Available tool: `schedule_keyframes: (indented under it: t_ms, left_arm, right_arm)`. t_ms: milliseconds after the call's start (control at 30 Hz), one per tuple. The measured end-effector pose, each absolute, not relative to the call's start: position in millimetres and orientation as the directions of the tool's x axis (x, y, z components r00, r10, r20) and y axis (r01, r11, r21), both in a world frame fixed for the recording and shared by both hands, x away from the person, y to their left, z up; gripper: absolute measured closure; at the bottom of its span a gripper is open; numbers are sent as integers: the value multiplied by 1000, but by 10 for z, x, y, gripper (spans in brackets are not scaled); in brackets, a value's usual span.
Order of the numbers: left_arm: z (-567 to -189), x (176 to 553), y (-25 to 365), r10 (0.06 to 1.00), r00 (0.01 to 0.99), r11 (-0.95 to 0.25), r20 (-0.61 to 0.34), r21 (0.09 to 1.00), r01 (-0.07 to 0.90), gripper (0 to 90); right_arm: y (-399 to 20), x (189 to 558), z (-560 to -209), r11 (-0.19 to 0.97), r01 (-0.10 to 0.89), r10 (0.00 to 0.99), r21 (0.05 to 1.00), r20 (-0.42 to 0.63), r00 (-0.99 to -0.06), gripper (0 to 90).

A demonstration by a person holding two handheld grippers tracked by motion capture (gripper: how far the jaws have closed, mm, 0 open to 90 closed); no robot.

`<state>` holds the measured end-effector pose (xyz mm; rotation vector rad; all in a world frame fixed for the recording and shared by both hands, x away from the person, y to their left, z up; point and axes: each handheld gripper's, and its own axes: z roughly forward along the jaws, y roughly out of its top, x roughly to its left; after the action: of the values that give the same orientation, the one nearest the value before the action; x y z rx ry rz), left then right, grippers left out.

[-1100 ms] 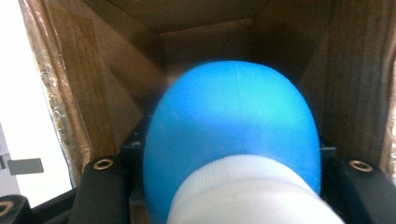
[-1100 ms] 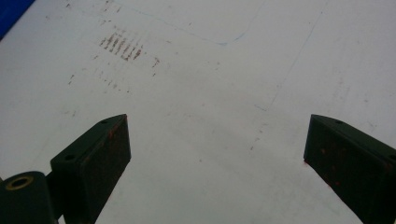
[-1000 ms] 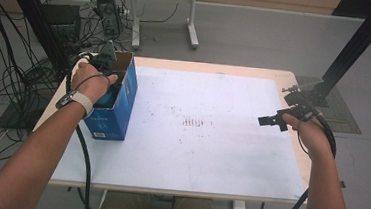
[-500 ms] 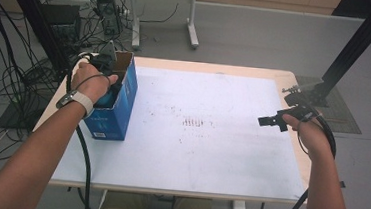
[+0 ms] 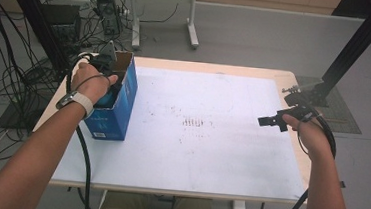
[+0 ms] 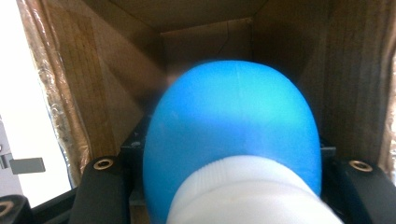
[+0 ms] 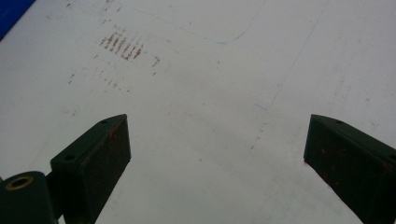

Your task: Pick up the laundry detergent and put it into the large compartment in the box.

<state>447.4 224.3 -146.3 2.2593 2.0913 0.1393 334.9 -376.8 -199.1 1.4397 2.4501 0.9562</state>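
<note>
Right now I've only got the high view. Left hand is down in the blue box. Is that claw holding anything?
Observer: Yes. In the left gripper view the left claw is shut on a blue bottle with a white cap.
Operator: Is the bottle inside the box?
Observer: Yes, brown cardboard walls of the blue box surround it on both sides and behind.
Operator: And the right claw?
Observer: The right claw is open with nothing between its jaws, over the white table surface.
</note>
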Motion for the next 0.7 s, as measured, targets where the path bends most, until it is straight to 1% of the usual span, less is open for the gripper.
schedule_keyframes:
  t_ms: [700]
  left_arm:
    - [-1465,4460,2252,996,80,-82,25,112,990,388]
  right_arm:
    - [-3759,3345,-1983,339,733,826,590,187,-533,71]
